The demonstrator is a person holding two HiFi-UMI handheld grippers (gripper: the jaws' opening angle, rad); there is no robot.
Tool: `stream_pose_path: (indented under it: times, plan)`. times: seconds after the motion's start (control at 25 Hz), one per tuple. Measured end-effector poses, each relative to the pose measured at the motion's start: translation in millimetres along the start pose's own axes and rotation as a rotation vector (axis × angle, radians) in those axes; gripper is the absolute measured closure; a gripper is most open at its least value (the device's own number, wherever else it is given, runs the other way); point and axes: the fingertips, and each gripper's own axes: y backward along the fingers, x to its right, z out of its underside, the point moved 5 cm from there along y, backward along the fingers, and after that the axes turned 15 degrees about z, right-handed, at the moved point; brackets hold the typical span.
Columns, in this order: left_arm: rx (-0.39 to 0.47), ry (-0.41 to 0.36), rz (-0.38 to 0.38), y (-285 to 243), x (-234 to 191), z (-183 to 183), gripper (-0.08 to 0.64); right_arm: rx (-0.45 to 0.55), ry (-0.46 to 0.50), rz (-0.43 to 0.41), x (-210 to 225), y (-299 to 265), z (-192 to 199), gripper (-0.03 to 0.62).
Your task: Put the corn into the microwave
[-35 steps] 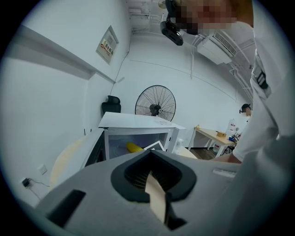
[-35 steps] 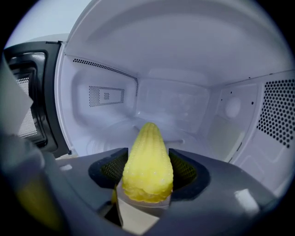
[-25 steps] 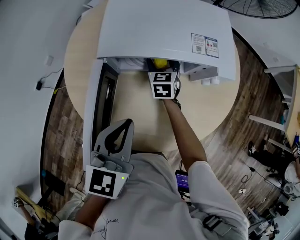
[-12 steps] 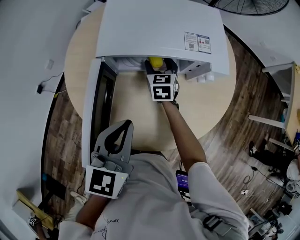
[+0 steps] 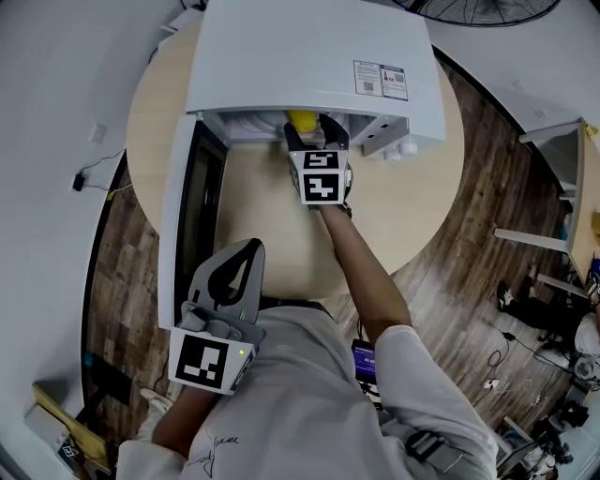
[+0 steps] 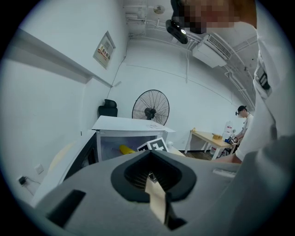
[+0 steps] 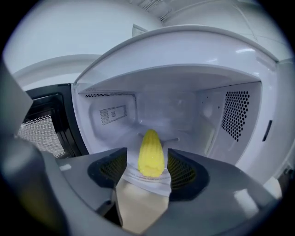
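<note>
The yellow corn [image 7: 151, 153] lies on the floor of the open white microwave [image 7: 230, 115], just inside its mouth. In the head view the corn [image 5: 302, 121] shows under the microwave's top [image 5: 309, 56]. My right gripper [image 5: 314, 137] sits at the opening. Its jaws have just been closing a little but stand open [image 7: 147, 156], with the corn between them and a gap on each side. My left gripper [image 5: 251, 247] hangs near my body at the lower left, shut and empty. From there the corn [image 6: 126, 149] is far ahead.
The microwave door [image 5: 192, 216] is swung wide open to the left, over the round wooden table [image 5: 272, 234]. A floor fan [image 5: 497, 11] stands behind the table. A person [image 6: 242, 120] stands at a distant desk.
The right gripper has drawn back a little from the microwave mouth, and the corn stays inside. The left gripper has barely shifted.
</note>
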Motion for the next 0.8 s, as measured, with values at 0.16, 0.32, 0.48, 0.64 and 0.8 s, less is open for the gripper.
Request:
stream_pose_path:
  times: [0.16, 0.32, 0.48, 0.64, 0.8]
  plan:
    - [0.008, -0.002, 0.011, -1, 4, -1, 0.571, 0.006, -0.025, 0.002, 5, 9, -1, 0.314]
    - [0.026, 0.002, 0.006, -1, 8, -4, 0.571, 0.032, -0.063, -0.021, 9, 21, -3, 0.331]
    - [0.035, -0.002, 0.009, 0, 14, -5, 0.571, 0.032, -0.074, -0.028, 13, 33, -4, 0.341]
    - [0.041, 0.004, 0.016, 1, 21, -3, 0.571, 0.025, -0.068, -0.037, 14, 45, -3, 0.354]
    - [0.053, 0.001, 0.023, 2, 29, -2, 0.571, 0.020, -0.072, -0.056, 16, 57, 0, 0.368]
